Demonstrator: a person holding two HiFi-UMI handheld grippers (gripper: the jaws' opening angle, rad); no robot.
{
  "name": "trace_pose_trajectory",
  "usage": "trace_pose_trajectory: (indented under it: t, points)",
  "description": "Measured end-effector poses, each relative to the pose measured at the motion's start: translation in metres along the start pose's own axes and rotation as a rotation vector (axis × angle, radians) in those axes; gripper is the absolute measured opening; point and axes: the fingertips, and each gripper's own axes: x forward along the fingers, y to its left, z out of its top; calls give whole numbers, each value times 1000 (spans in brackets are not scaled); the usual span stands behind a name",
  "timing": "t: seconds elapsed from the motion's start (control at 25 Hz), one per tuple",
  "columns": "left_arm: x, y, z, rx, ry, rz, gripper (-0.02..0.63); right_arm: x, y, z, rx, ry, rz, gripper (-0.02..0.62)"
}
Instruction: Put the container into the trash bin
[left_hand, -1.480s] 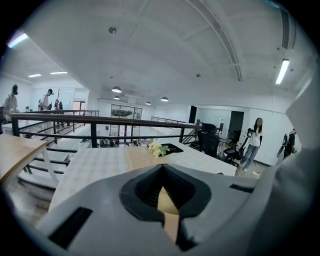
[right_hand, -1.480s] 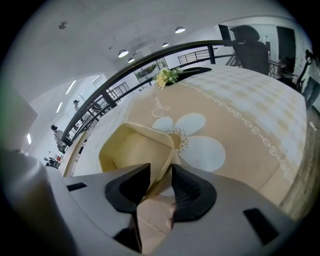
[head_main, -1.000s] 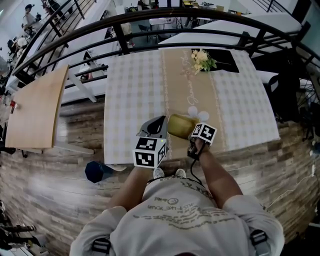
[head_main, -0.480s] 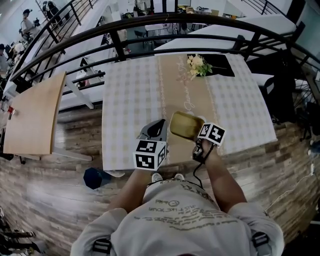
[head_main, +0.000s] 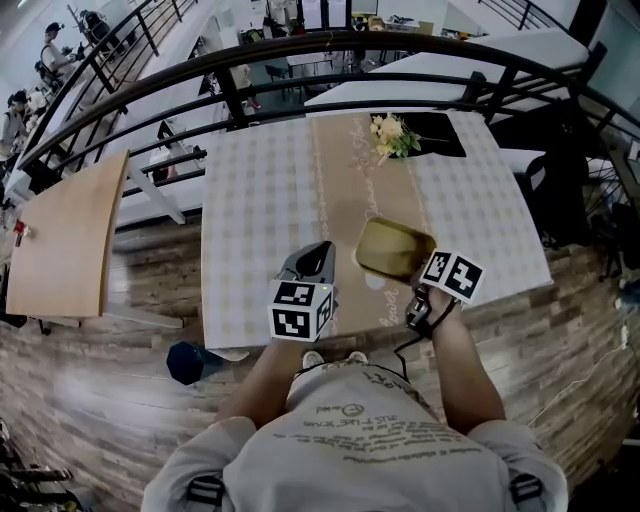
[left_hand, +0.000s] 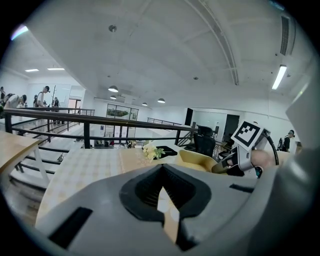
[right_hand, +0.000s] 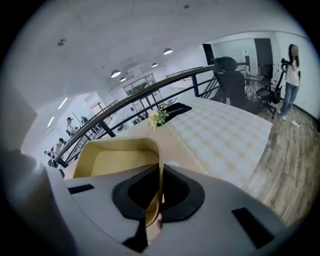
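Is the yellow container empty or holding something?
Empty, as far as shown: the inside of the container is bare in the head and right gripper views. The right gripper pinches its wall.

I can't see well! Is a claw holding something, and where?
The right claw holds the yellow container, pinching its side wall at the rim. The left claw holds nothing.

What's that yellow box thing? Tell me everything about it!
The container is a shallow tan-yellow tray with rounded corners, open on top and empty inside. It looks like thin plastic. The right hand-held gripper is shut on one thin side wall, holding it tilted over the table.
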Motion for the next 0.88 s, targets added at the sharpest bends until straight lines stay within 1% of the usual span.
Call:
trace_pose_trajectory:
  t: [0.12,0.2,0.28,0.4,0.52,0.68,0.8,0.88]
  points:
    - [1,-4,1,5,1,-1,5,0,-2,0,10,5,6,4]
    - [-2,-6,2,5,-1,8,5,0,-2,-2,-2,13,7,3]
    - [-8,-4,1,0,-3,34,5,2,2,-4,-23,24,18,3]
    - [-25,5,-3,-17,-10,96,5,8,21,-8,-68,45,56,3]
    - [-53,26,-12,-48,-15,193,5,17,57,-17,-140,80,121,3]
    - [-104,61,-27,-113,-29,361,5,29,122,-40,-265,147,229,3]
    - [-148,87,-38,-169,-52,493,5,34,176,-69,-372,201,311,3]
    - [-181,102,-47,-204,-68,578,5,34,212,-98,-444,248,367,3]
